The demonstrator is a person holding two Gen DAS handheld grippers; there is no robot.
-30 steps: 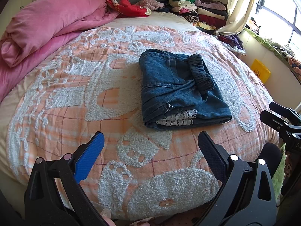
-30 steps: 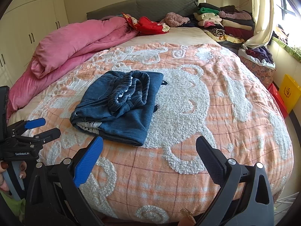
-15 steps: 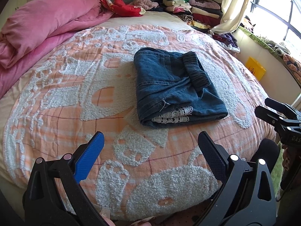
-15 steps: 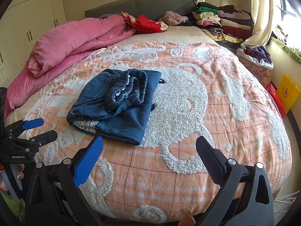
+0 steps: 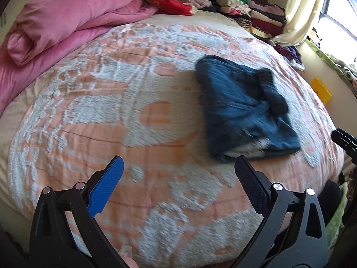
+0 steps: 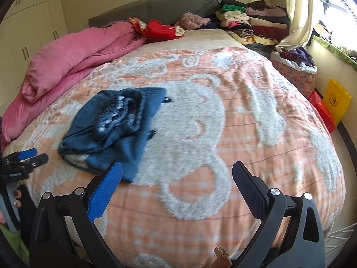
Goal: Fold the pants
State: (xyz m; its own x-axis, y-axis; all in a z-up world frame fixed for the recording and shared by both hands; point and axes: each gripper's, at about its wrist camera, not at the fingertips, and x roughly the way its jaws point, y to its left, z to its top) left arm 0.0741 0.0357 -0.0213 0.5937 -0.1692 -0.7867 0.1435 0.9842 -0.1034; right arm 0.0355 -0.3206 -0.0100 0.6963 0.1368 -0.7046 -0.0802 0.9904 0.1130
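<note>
The folded blue denim pants [image 5: 243, 109] lie on the orange and white bedspread [image 5: 111, 116], elastic waistband on top and white lace showing at the near edge. They also show in the right wrist view [image 6: 113, 129]. My left gripper [image 5: 178, 167] is open and empty, held above the bed's near edge, left of and short of the pants. My right gripper [image 6: 177, 172] is open and empty, held back from the bed, right of the pants. Each gripper shows at the edge of the other's view, the right gripper [image 5: 344, 140] and the left gripper [image 6: 24, 158].
A pink duvet [image 6: 73, 60] is bunched along the bed's left side. Stacks of folded clothes [image 6: 252, 20] and a red garment [image 6: 160, 30] sit at the headboard. A yellow box [image 6: 335, 100] and a curtain [image 6: 296, 13] are by the window at right.
Both cameras have swung left, so the pants have shifted right in the left wrist view. The views are blurred by motion. The pants lie as before and both grippers stay open.
</note>
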